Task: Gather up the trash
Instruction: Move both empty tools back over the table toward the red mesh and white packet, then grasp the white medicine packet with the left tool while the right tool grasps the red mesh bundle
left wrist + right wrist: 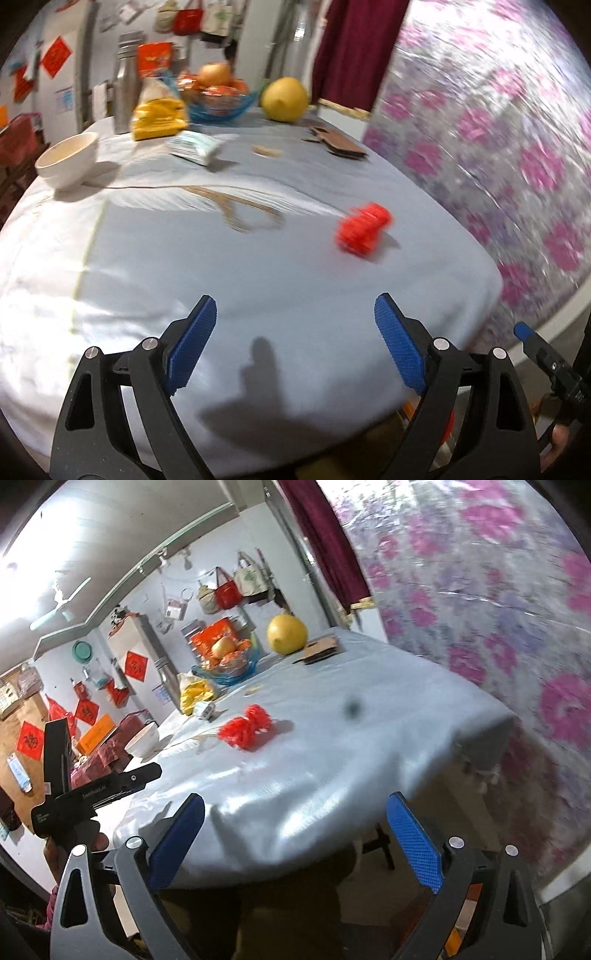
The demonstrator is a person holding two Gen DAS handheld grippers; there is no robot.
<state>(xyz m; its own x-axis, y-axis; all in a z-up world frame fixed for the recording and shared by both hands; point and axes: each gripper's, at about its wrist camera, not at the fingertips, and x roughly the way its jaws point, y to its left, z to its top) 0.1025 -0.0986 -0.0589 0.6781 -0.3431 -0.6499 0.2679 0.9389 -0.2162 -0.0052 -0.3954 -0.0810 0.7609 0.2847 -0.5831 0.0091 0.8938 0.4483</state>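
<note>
left tongs (295, 321) agape, empty | right tongs (295, 819) agape, empty | crumpled red plastic wrapper (364, 228) ahead on pale-clothed worktop (184, 277), right of left tongs, which look nearer

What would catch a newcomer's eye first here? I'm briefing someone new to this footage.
Probably the crumpled red net, alone mid-table on the pale tablecloth. Next, the big yellow pomelo at the far end, beside a blue bowl of fruit. Both grippers, left and right, hang open and empty.
</note>
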